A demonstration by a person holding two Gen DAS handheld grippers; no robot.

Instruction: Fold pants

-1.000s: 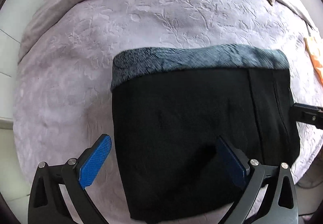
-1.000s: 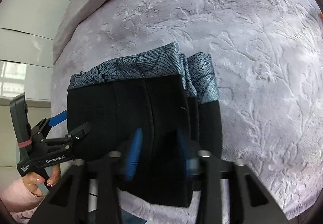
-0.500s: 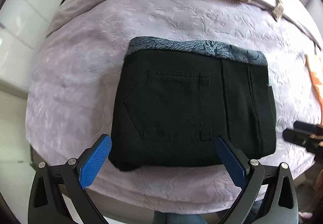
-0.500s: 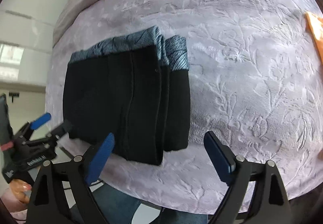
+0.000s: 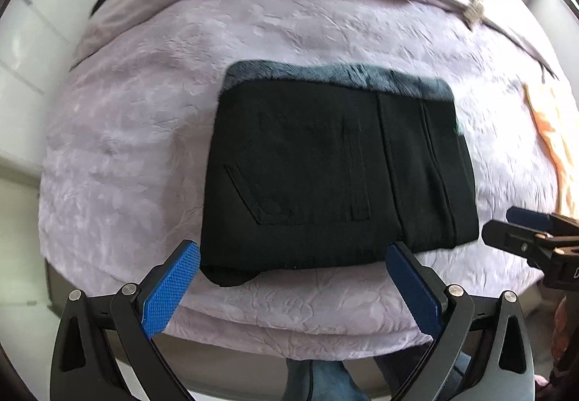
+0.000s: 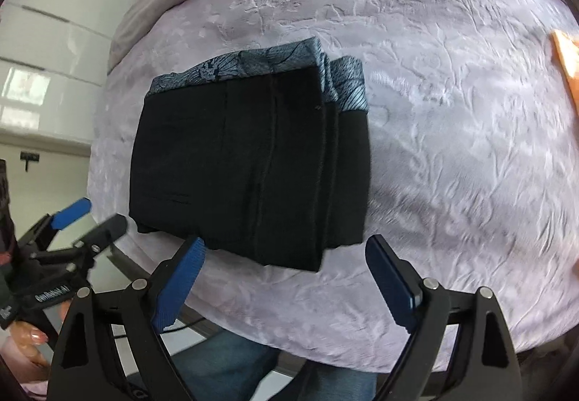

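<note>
Both my jaws stood apart, empty: right gripper (image 6: 286, 278) had just opened off the pants (image 6: 249, 166), left gripper (image 5: 289, 289) lifted clear — fold looked finished on the bedspread (image 6: 452, 148).

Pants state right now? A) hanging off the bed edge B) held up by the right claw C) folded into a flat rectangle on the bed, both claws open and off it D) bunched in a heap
C: the pants lie as a flat rectangle on the bed, right claw and left claw open, gripping nothing.
</note>
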